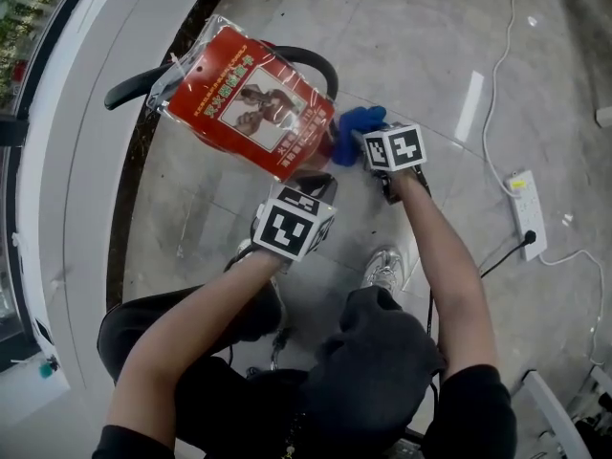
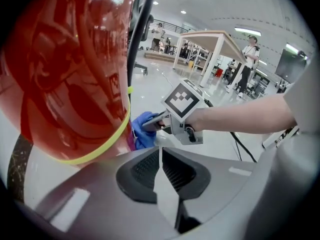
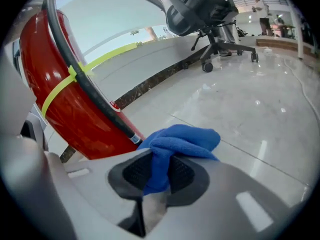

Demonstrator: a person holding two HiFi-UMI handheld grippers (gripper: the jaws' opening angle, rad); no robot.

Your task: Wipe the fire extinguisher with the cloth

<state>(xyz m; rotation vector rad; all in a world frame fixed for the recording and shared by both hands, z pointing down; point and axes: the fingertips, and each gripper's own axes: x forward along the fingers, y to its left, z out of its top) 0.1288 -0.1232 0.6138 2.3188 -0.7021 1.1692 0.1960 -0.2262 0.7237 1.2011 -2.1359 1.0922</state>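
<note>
At about eleven o'clock in the head view, the fire extinguisher [image 2: 60,74] stands on the glossy floor [image 1: 421,55]. From above, a plastic-sleeved tag [image 1: 251,98] covers half of its red body. A yellow band [image 3: 59,91] straps a black hose [image 3: 85,79] down its side. Toward six o'clock from it, the left gripper [image 2: 160,154] has its jaws drawn narrow, all but together, with nothing seen between them. It sits close under the cylinder's lower curve.

On the extinguisher's three o'clock side, the bunched blue cloth [image 3: 182,139] is pinched in the right gripper [image 3: 159,168], right beside the red wall near the hose end.

To wipe well, I judge that the cloth's loose fold, not the jaw tips, should press flat on the paint. Long strokes round the body should skirt the hose and band rather than snag them. The left gripper could steady the cylinder against rocking. A power strip [image 1: 524,208] lies well apart, farther toward three o'clock.
</note>
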